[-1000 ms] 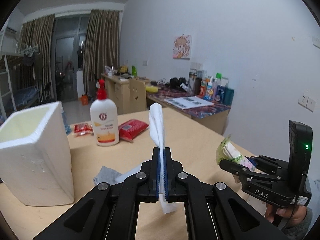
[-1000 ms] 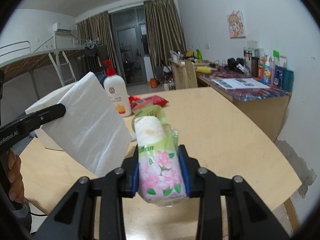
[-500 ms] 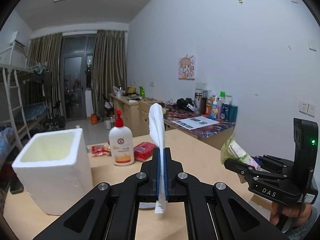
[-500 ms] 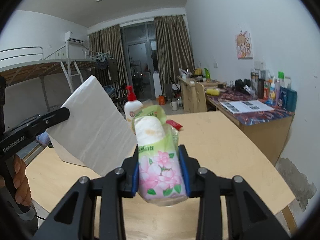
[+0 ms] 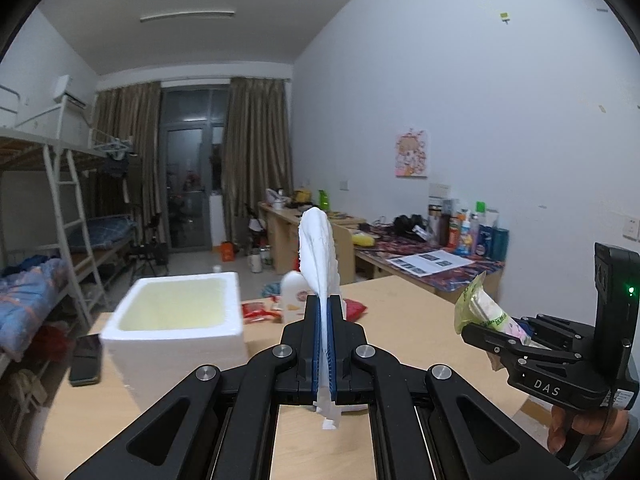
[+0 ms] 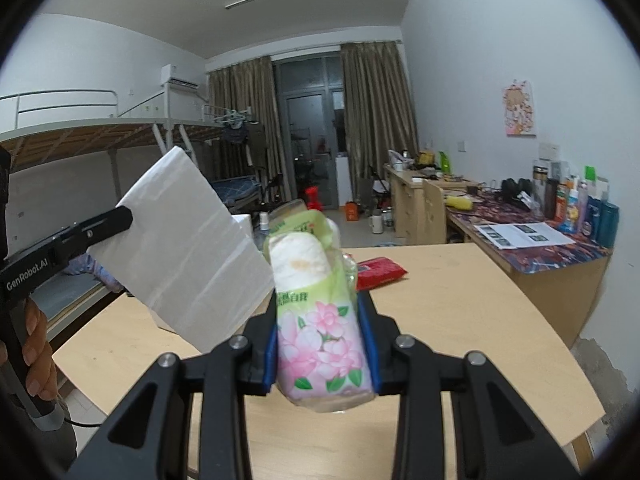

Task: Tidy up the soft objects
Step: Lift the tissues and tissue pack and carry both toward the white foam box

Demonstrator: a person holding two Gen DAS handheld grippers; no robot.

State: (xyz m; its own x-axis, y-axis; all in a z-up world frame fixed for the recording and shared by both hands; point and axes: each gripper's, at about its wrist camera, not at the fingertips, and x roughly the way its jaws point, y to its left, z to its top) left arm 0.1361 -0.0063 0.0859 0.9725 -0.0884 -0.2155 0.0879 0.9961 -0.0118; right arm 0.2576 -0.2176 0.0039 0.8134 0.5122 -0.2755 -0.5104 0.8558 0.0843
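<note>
Dim, cool indoor light from a ceiling tube (image 5: 187, 17). Fisheye bends walls; corners go black. Both views sharp, shadows soft.

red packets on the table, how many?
2. One red packet lies right of the lotion bottle, a smaller red packet left of it beside the foam box. The grippers could hide more.

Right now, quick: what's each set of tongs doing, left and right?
Left tongs: shut on a white tissue sheet, held up off the table.
Right tongs: shut on a floral tissue pack, also lifted.
</note>
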